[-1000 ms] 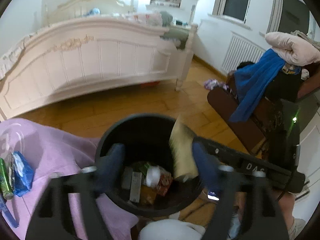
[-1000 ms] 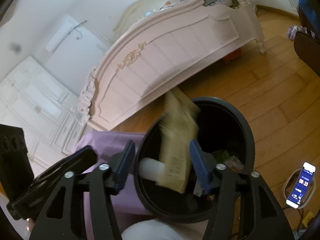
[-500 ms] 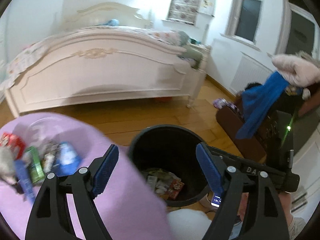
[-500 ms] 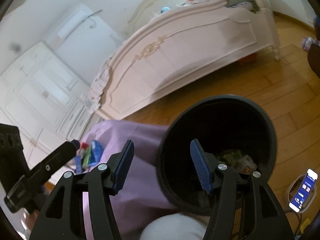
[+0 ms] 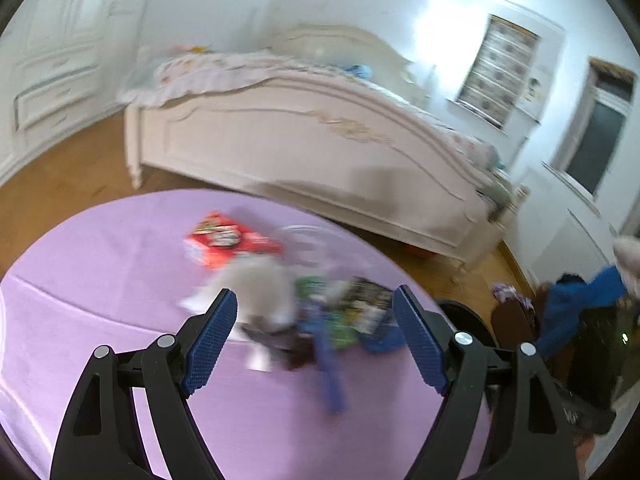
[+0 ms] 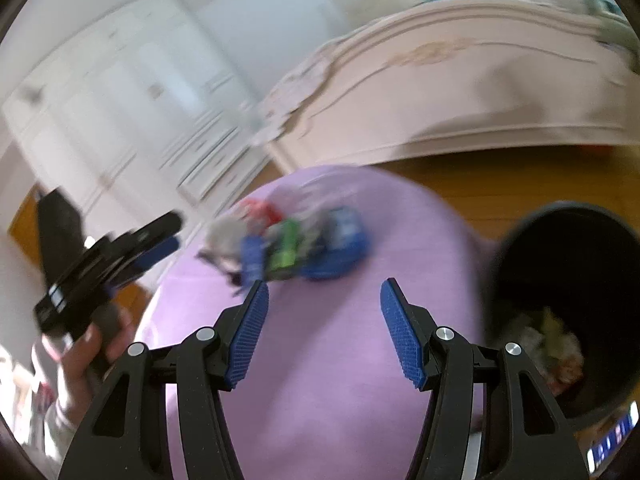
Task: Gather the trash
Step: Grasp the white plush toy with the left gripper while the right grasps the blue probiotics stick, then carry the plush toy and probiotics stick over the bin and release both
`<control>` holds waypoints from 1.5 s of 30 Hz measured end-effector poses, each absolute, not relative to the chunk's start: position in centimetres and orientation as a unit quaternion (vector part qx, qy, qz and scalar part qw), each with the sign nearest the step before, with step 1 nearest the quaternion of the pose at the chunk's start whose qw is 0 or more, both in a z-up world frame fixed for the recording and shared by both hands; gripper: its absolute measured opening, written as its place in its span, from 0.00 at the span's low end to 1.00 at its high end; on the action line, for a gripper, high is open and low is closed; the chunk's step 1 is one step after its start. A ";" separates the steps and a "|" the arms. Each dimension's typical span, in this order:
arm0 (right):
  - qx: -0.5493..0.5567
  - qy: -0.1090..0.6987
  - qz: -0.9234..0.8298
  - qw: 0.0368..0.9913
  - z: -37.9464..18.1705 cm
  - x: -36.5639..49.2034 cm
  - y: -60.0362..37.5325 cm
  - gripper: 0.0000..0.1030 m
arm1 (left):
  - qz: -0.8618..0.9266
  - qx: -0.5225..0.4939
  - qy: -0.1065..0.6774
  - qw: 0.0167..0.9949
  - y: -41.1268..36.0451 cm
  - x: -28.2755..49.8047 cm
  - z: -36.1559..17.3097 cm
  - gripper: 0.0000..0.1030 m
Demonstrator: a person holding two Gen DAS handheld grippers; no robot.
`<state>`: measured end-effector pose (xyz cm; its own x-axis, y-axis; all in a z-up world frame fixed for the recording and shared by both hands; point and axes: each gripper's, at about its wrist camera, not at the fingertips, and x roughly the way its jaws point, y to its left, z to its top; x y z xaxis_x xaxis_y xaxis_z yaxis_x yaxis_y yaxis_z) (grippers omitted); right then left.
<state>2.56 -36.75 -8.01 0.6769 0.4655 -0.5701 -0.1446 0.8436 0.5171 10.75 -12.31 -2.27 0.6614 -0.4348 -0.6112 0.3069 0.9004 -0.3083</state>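
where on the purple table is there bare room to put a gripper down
Bare purple table lies left of the red box and on the near side of the trash pile, under the right gripper. It is crowded at the pile itself, and the black bin borders the right edge.

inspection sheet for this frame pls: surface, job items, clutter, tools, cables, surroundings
Surface: round table under a purple cloth.
Job's things: blurred trash pile near the table's middle; red packet behind it; black bin on the floor right of the table, trash inside.
Clutter: phone, screen lit, on the floor by the bin.
Grippers: left tool open, empty; right tool open, empty.
Cables: nothing seen.
Surroundings: white bed, wardrobe, wooden floor, blue cloth on a chair.
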 end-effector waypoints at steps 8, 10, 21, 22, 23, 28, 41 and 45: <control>0.193 0.414 0.214 0.864 -9.7 8.0 -30.3 0.52 | -0.222 -0.114 0.406 0.879 -10.1 14.8 -5.3 0.76; 0.191 0.425 0.220 0.857 -10.3 8.8 -29.5 0.52 | -0.229 -0.112 0.412 0.875 -10.1 15.4 -5.8 0.75; 0.151 0.459 0.231 0.844 -11.7 10.6 -27.1 0.25 | -0.249 -0.147 0.432 0.854 -9.3 16.8 -7.6 0.41; 0.146 0.459 0.231 0.846 -11.7 10.5 -26.9 0.22 | -0.250 -0.151 0.431 0.854 -9.1 16.7 -7.7 0.39; 0.142 0.457 0.231 0.847 -11.5 10.3 -26.7 0.20 | -0.249 -0.151 0.430 0.854 -8.9 16.8 -7.7 0.38; 0.144 0.447 0.227 0.853 -11.2 9.2 -26.6 0.16 | -0.245 -0.157 0.415 0.862 -7.9 15.7 -7.0 0.36; 0.174 0.366 0.193 0.894 -6.3 2.2 -31.7 0.16 | -0.219 -0.155 0.319 0.909 -5.3 9.2 0.0 0.36; 0.189 0.338 0.179 0.904 -4.6 -0.1 -34.1 0.16 | -0.234 -0.138 0.293 0.917 -6.7 7.2 2.6 0.36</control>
